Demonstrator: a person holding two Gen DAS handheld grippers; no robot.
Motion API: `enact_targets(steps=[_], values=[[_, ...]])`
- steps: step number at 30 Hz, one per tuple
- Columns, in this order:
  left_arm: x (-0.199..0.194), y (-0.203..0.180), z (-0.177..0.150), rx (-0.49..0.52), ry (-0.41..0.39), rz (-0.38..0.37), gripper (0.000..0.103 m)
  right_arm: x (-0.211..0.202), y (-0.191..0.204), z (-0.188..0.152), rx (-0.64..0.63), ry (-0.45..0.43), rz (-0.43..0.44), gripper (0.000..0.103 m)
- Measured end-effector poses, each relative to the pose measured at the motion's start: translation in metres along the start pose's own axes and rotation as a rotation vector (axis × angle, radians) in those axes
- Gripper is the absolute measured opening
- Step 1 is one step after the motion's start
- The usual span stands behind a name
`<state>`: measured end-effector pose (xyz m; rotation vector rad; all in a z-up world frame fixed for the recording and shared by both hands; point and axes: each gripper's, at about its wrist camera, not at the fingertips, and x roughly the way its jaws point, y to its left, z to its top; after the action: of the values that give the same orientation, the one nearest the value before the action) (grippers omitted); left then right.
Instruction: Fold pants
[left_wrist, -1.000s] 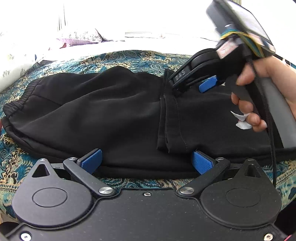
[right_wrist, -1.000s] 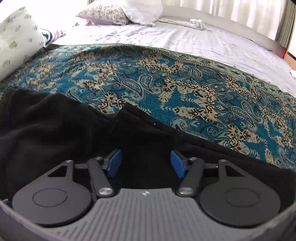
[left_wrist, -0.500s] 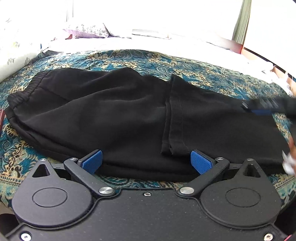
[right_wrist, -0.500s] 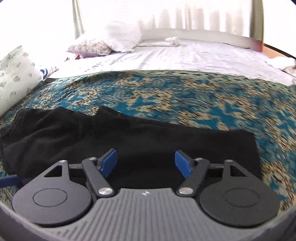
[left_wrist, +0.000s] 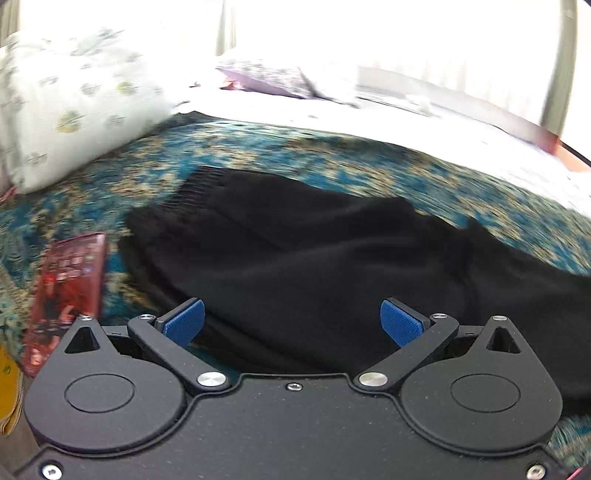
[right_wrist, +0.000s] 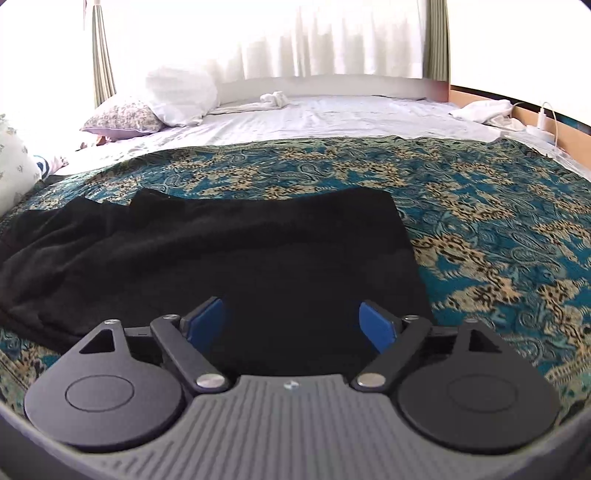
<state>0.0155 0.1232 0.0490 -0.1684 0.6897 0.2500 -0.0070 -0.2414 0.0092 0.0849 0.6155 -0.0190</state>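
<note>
Pants (right_wrist: 221, 258) now lie folded over on the bedspread (right_wrist: 498, 229), I've pulled both hands back, left gripper (left_wrist: 291, 325) wide open and empty, right gripper (right_wrist: 291, 325) opening with nothing in it, so another fold is next.

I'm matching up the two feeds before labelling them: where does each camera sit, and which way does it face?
Left wrist: sits behind the left tongs, angled down over the waistband end of the black pants toward a floral pillow; only its own blue pads show, wide apart and empty.
Right wrist: sits behind the right tongs, angled down over the pants' squared fold toward the curtains; its pads are opening, gripping nothing.
Shared: pants, patterned bedspread.
</note>
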Motion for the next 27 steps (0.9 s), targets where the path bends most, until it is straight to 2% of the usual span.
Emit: enact_targets(steps=[6, 10, 12, 14, 16, 20, 27], values=[[0.020, 0.045, 0.013, -0.131, 0.025, 0.058, 0.102, 0.007, 0.002, -0.014, -0.027, 0.006, -0.010, 0.094], [0.029, 0.060, 0.016, -0.153, 0.030, 0.085, 0.102, 0.012, 0.011, -0.019, -0.072, -0.006, -0.023, 0.100], [0.033, 0.066, 0.015, -0.171, 0.030, 0.077, 0.097, 0.013, 0.011, -0.020, -0.066, -0.006, -0.021, 0.102], [0.036, 0.072, 0.014, -0.204, 0.048, 0.052, 0.085, 0.014, 0.012, -0.019, -0.059, -0.003, -0.020, 0.103], [0.040, 0.078, 0.011, -0.237, 0.064, 0.029, 0.084, 0.015, 0.013, -0.019, -0.063, -0.003, -0.023, 0.103], [0.048, 0.086, 0.007, -0.291, 0.078, 0.040, 0.084, 0.016, 0.014, -0.020, -0.064, -0.006, -0.023, 0.103], [0.061, 0.095, 0.012, -0.363, 0.046, 0.048, 0.085, 0.021, 0.015, -0.017, -0.070, 0.005, -0.016, 0.103]])
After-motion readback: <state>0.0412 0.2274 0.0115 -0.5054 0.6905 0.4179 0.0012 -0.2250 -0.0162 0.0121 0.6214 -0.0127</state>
